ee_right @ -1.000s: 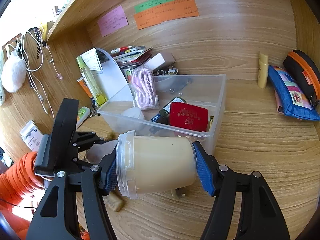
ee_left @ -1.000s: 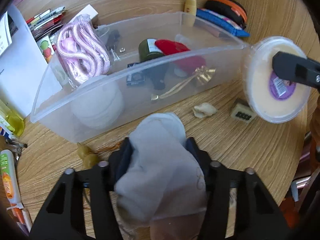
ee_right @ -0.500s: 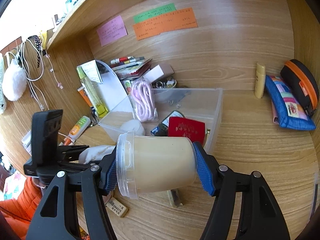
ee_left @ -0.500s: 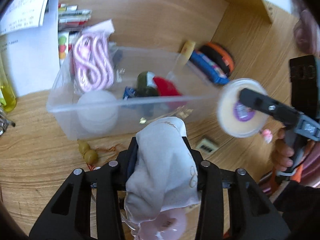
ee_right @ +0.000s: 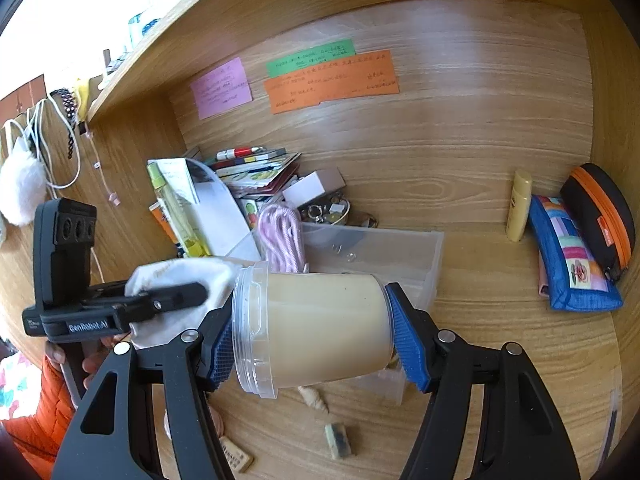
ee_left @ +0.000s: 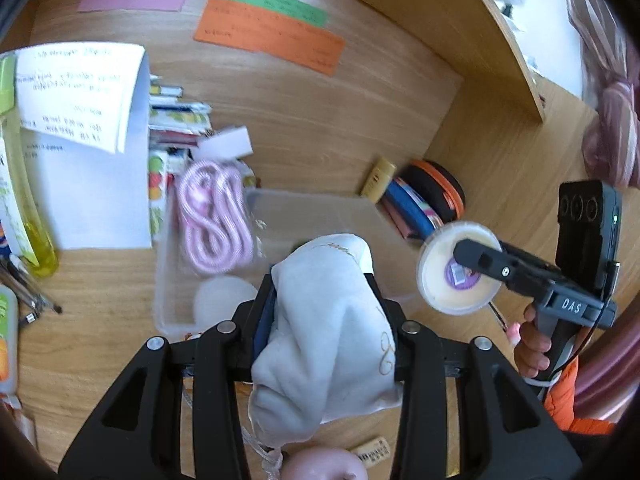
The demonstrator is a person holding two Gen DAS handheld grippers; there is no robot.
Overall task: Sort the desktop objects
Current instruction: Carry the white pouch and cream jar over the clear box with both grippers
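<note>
A soft white pouch [ee_left: 324, 328] with gold script is pinched in my left gripper [ee_left: 322, 284], shut on it above the near wall of the clear plastic bin [ee_left: 320, 208]. The bin holds a pink rope bundle [ee_left: 212, 220] and a white round pad [ee_left: 224, 300]; the pouch hides its other contents. My right gripper [ee_right: 314, 332] is shut on a clear jar [ee_right: 324, 332] of cream-coloured stuff, lying sideways, lid to the left, held in the air in front of the bin [ee_right: 372, 240]. In the left wrist view, the jar [ee_left: 460, 276] hangs to the right of the pouch.
A yellow tube [ee_right: 518, 204], a blue pencil case [ee_right: 568, 264] and a black-orange case [ee_right: 600, 216] lie at the right wall. Papers, books and a yellow bottle [ee_left: 24, 216] crowd the back left. A small eraser [ee_right: 338, 434], a wooden tag [ee_right: 236, 454] and a shell [ee_right: 314, 396] lie on the desk below the jar.
My left gripper has risen and rolled with the pouch, which now covers the bin's middle. The right gripper has lifted the jar a little; the desk looks farther below.
</note>
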